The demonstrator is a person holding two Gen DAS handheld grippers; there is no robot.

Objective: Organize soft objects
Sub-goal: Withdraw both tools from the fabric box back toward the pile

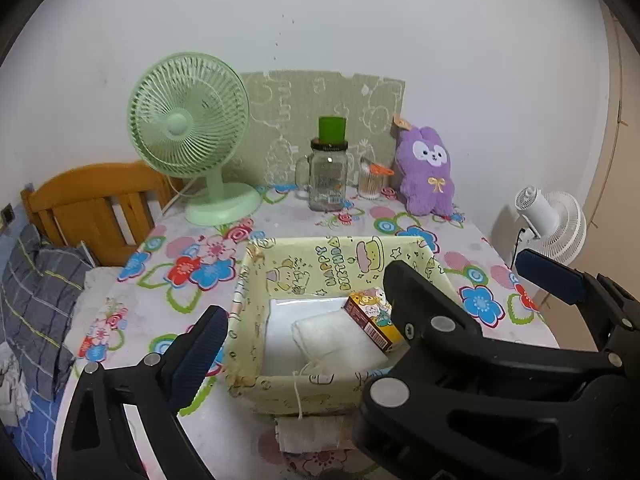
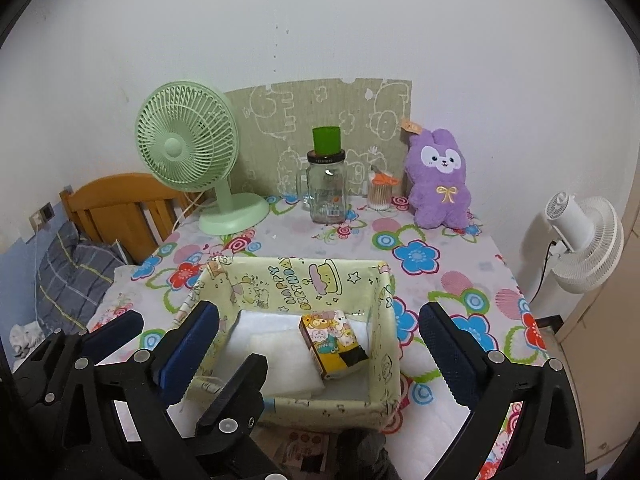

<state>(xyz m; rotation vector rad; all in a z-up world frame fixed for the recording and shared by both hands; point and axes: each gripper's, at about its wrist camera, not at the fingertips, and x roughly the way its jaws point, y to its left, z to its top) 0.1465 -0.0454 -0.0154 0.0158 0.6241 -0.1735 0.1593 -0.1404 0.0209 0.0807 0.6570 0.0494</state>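
Note:
A pale yellow fabric basket (image 1: pixel 256 280) (image 2: pixel 386 320) stands on the flowered table in front of both grippers. Inside lie a white folded cloth (image 1: pixel 336 340) (image 2: pixel 280 352) and a small cartoon-printed box (image 1: pixel 372 316) (image 2: pixel 332 340). A purple plush rabbit (image 1: pixel 426 172) (image 2: pixel 440 180) sits upright at the back right against the wall. My left gripper (image 1: pixel 304 316) is open and empty, its fingers straddling the basket. My right gripper (image 2: pixel 320 344) is open and empty over the basket's near side. The right gripper's body also shows in the left wrist view at lower right.
A green desk fan (image 1: pixel 188 128) (image 2: pixel 186 148) stands at back left. A glass jar (image 1: pixel 328 176) (image 2: pixel 326 188) with a green cup on top and a cotton-swab holder (image 2: pixel 380 192) stand at the back. A wooden chair (image 2: pixel 116 208) is left, a white fan (image 2: pixel 580 236) right.

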